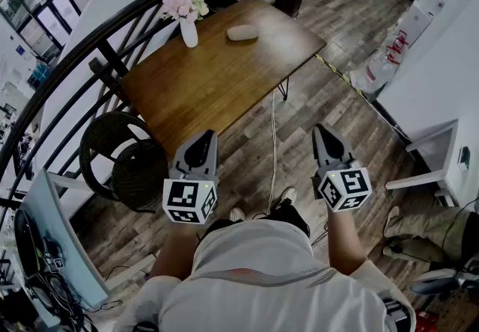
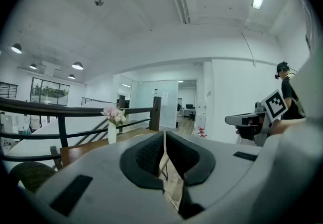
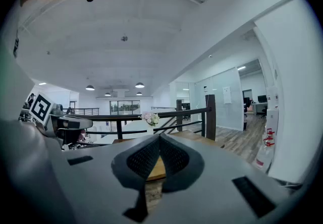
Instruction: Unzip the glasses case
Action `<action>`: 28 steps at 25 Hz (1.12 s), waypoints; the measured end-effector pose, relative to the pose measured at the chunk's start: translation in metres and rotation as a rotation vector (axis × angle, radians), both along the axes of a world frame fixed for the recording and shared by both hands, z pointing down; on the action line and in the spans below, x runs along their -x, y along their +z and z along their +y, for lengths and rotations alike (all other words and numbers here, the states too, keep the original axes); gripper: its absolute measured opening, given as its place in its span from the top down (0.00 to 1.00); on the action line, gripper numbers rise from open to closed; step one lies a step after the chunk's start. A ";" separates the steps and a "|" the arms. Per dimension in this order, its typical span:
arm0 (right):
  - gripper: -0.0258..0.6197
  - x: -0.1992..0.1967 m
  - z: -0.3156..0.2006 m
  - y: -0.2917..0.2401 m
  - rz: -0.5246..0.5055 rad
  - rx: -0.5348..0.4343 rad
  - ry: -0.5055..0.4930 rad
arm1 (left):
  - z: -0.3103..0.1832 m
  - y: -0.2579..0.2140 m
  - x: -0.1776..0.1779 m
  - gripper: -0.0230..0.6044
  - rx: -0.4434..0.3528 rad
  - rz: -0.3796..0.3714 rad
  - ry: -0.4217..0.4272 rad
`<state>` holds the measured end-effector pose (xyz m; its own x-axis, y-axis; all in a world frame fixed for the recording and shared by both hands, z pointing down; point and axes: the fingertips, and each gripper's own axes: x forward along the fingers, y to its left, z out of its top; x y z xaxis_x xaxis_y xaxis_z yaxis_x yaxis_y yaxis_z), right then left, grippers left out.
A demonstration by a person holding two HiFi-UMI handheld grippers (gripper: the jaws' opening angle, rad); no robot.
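Closest to my head camera is the person's pale shirt (image 1: 269, 263), and just past it both grippers point forward, roughly level, near the table's near edge. My left gripper (image 1: 202, 137) is clenched on nothing, its pads pressed together. My right gripper (image 1: 323, 131) is the same, tips meeting and empty.

The glasses case (image 1: 242, 32) lies at the far end of the wooden table (image 1: 217, 84), just right of the vase of flowers (image 1: 188, 24). It is too small from here for me to make out its zip. Its long axis runs across my view, roughly left to right. It sits ahead, between the 2 grippers and well apart from both. I judge the left slightly nearer, so a long reach forward has to come first.
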<state>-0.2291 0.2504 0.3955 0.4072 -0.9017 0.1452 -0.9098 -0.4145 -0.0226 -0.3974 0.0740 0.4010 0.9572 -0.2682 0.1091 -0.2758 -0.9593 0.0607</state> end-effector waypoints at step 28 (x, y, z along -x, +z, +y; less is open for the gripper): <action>0.88 -0.180 0.007 -0.002 -0.069 -0.051 -0.154 | 0.020 -0.012 -0.159 0.92 -0.013 -0.054 -0.160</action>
